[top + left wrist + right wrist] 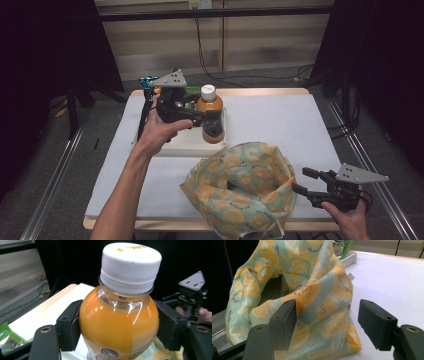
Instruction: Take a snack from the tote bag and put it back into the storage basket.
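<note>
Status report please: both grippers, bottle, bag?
Left gripper shut on orange bottle over white tray. Right gripper open beside fruit-print bag. Nothing blocking.

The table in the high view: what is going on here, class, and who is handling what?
A person works with two hand-held grippers. The left gripper is closed around a clear plastic bottle of orange juice with a white cap, which stands at a shallow white tray at the back of the white table. The right gripper is open, one jaw against the side of a soft, orange-patterned cloth bag, whose mouth gapes open near the front edge.
</note>
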Demonstrator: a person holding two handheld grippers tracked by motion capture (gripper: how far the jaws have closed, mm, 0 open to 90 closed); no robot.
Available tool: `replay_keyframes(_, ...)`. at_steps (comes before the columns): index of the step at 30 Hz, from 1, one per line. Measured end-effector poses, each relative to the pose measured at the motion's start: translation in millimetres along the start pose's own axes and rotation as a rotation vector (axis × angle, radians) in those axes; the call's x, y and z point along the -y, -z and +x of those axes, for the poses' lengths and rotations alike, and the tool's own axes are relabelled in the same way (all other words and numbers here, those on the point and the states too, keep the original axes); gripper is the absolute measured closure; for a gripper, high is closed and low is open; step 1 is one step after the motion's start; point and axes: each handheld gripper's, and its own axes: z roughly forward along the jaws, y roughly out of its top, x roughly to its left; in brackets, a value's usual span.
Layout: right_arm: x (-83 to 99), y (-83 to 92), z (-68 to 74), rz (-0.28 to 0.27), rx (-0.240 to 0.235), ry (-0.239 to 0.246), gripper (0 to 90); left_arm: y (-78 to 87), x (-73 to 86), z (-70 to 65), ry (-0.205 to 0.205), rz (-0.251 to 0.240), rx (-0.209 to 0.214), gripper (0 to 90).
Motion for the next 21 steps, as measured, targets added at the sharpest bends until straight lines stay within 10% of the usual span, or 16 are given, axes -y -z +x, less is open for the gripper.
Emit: replay_keyframes(21, 0.5, -1.4, 1.2, 0.004, -0.007, 0.003, 30.9, 2.2, 51.9, 40.7, 0.028, 0.052, -0.075, 30.2)
